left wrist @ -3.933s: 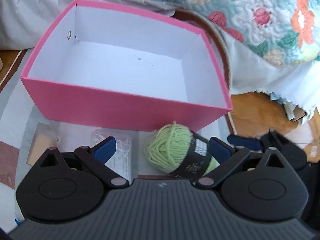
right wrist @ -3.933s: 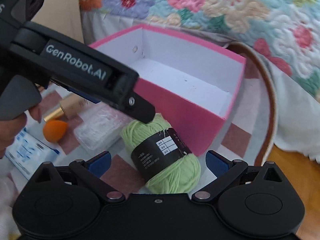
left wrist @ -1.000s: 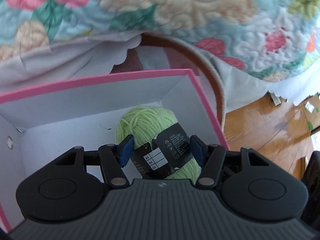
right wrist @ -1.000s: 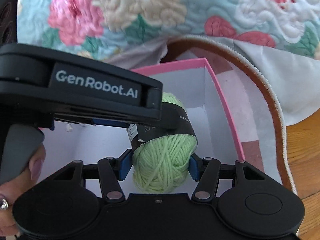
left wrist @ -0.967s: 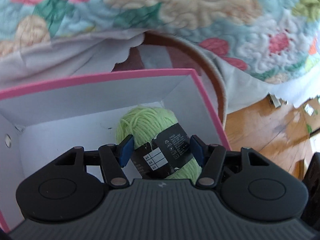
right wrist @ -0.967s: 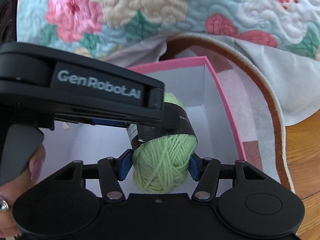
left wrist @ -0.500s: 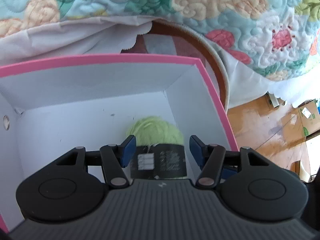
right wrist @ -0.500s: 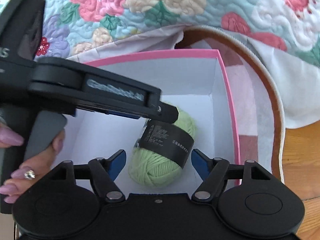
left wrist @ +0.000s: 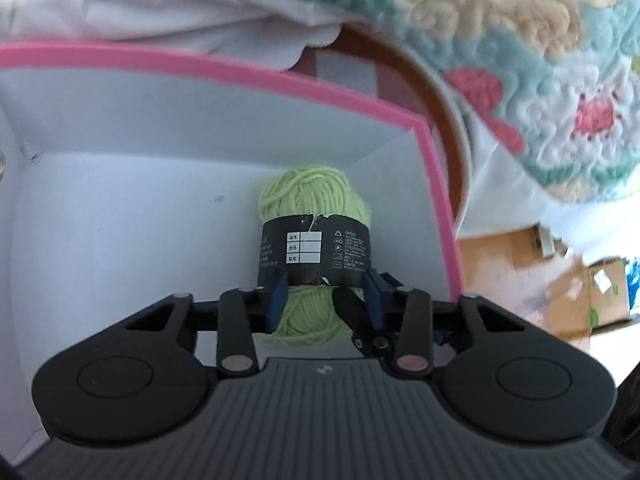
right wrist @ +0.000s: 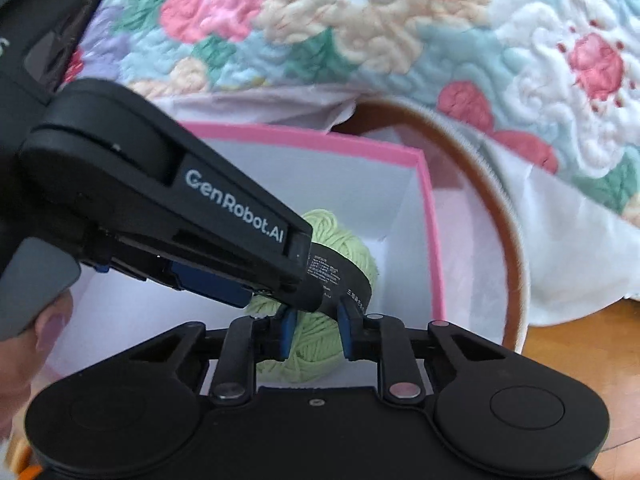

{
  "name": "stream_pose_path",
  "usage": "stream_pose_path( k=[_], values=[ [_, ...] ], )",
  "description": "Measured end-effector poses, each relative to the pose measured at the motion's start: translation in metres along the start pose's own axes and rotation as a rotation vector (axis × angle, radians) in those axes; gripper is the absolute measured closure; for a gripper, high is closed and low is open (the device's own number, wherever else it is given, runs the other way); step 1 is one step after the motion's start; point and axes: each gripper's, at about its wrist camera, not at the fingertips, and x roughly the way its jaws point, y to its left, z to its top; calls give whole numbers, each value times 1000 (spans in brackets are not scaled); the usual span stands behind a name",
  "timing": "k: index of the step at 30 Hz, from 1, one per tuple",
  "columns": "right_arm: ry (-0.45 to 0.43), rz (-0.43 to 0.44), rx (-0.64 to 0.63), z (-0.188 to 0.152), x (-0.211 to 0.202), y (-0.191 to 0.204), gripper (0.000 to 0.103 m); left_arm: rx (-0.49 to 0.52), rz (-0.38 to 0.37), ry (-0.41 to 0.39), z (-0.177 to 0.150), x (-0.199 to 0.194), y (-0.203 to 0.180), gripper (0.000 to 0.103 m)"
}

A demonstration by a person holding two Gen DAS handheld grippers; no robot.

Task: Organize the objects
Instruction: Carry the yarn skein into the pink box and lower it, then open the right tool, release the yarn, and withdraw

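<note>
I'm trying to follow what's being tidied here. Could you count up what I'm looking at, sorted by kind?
Balls of green yarn: 1, lying inside the box
Pink boxes: 1
Hand-held grippers: 2, the left gripper and the right gripper, both at the yarn
Flowered quilts: 1
Total: 5

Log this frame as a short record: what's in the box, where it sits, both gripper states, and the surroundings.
container: pink cardboard box with white inside, open top
contents: one light green yarn ball with a black paper label band, lying on the box floor near the right wall
left gripper: over the box, fingers narrowed beside the near end of the yarn; grip unclear
right gripper: same end of the yarn, fingers close together; grip unclear
surroundings: floral quilted bedspread behind the box, wooden floor to the right
</note>
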Motion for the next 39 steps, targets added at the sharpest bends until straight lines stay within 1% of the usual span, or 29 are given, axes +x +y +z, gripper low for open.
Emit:
stream_pose_path(
  k=[1,2,3,6,7,10,11,13,15,16,17,19,21,22,23,25,27,28,31,33,34,35,38,39],
  values=[
    [-4,-29,0,2,-1,-1,78,-14,-15,3,3,3,-2,69],
    [-4,-54,-1,3,-3,-3,77,-23,-27,6,5,6,-5,75],
    [-10,-60,4,4,-7,-5,77,-27,-31,3,6,8,-8,77],
    [-27,-3,24,1,-25,-12,77,-3,7,-21,10,14,-15,78],
    [-23,15,28,0,-29,-14,77,-12,16,-30,12,16,-14,78],
    [9,70,69,-2,-37,-20,75,-66,-4,-37,13,17,-6,78],
    [20,97,92,-3,-39,-23,75,-67,-1,-36,12,17,-5,77],
    [31,140,129,-4,-44,-27,73,-42,37,-41,8,10,-9,76],
    [50,179,165,-5,-45,-25,69,-11,78,-40,3,1,-15,73],
    [59,198,181,-6,-48,-26,69,0,89,-40,-1,-5,-18,68],
    [67,219,194,-7,-51,-26,68,12,93,-34,-4,-11,-21,63],
    [76,248,208,-10,-61,-23,66,65,121,3,-12,-26,-33,62],
    [80,279,220,-8,-73,-24,64,114,183,2,-20,-45,-48,60],
    [79,292,224,-7,-79,-25,64,141,223,-5,-25,-56,-55,56],
    [74,296,222,-5,-87,-26,63,160,241,-6,-28,-67,-59,52],
    [63,291,210,-1,-109,-28,60,179,229,-12,-37,-90,-66,49],
    [52,303,199,5,-133,-31,54,193,218,-18,-41,-111,-71,45],
    [45,307,194,8,-144,-33,53,201,225,-20,-45,-124,-76,42],
    [27,339,199,14,-182,-41,46,249,281,-24,-59,-159,-90,40],
    [19,370,196,16,-207,-45,38,260,299,-23,-72,-189,-98,37],
    [14,377,190,16,-219,-46,35,259,300,-22,-78,-199,-99,35],
    [7,384,185,14,-230,-46,29,263,299,-24,-83,-207,-102,34],
    [-9,397,147,6,-262,-47,22,291,285,-42,-103,-232,-107,31],
    [-11,397,129,2,-270,-46,18,295,285,-48,-111,-243,-109,30]
  ],
)
